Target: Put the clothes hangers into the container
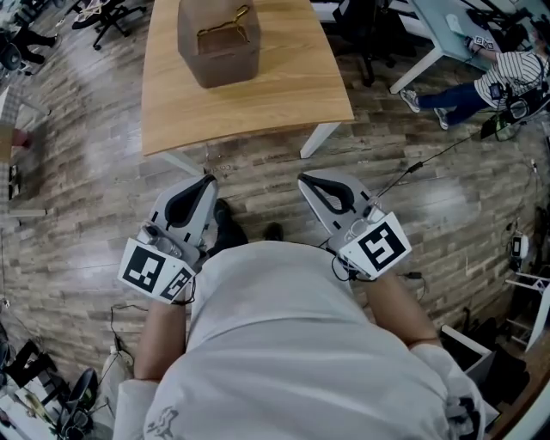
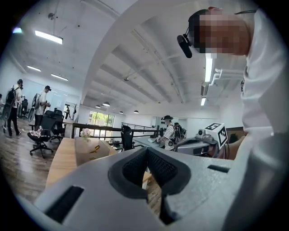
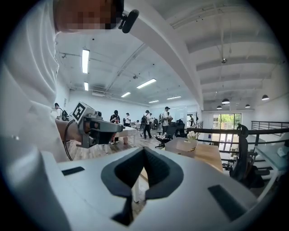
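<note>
A brown container (image 1: 218,45) stands on the wooden table (image 1: 284,86) ahead of me, and a gold clothes hanger (image 1: 228,24) rests in its top. In the left gripper view the container (image 2: 90,152) and the hanger (image 2: 96,149) show far past the jaws. The right gripper view also has the container (image 3: 182,145) far off. My left gripper (image 1: 209,180) and right gripper (image 1: 302,179) are held side by side over the floor, short of the table's near edge. Both point toward the table. Each has its jaws together with nothing between them.
A person in a striped shirt (image 1: 509,79) sits by a white desk (image 1: 447,30) at the far right. Office chairs (image 1: 107,13) stand at the far left. A cable (image 1: 421,163) runs across the plank floor to my right. Other people stand far off in the room.
</note>
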`<state>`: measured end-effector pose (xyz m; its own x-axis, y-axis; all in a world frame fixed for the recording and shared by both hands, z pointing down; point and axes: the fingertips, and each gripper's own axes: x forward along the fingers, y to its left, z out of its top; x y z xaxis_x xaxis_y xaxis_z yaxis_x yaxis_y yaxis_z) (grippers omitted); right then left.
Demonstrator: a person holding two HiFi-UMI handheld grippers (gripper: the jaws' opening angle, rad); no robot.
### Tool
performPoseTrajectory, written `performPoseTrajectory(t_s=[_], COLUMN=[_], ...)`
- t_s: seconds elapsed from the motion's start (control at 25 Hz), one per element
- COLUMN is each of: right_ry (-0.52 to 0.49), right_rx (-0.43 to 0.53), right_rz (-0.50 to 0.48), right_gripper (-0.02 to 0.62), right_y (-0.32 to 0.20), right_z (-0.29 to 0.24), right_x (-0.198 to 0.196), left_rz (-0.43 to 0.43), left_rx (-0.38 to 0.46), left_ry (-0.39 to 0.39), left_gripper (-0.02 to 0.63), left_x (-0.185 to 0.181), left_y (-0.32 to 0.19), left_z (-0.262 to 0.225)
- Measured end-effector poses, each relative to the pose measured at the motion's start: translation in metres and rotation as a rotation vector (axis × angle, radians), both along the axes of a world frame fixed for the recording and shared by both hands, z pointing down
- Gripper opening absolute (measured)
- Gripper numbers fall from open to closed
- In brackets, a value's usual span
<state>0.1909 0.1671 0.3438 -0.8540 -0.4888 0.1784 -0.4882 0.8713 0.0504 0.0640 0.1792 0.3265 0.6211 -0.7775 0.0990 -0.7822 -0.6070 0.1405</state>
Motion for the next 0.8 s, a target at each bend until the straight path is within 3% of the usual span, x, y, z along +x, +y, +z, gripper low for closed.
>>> performPoseTrajectory(t_s=[0.8], right_ry=[-0.005], right_rx=[0.004], right_rz=[0.001], right_gripper=[0.005], right_y=[-0.0050], right_z=[-0.0007], right_x=[0.0066], left_rz=[-0.012], left_rx=[0.002], left_ry=[0.006], left_gripper=[0.006], left_x=[0.0003], left_y=[0.0006], left_z=[0.0035])
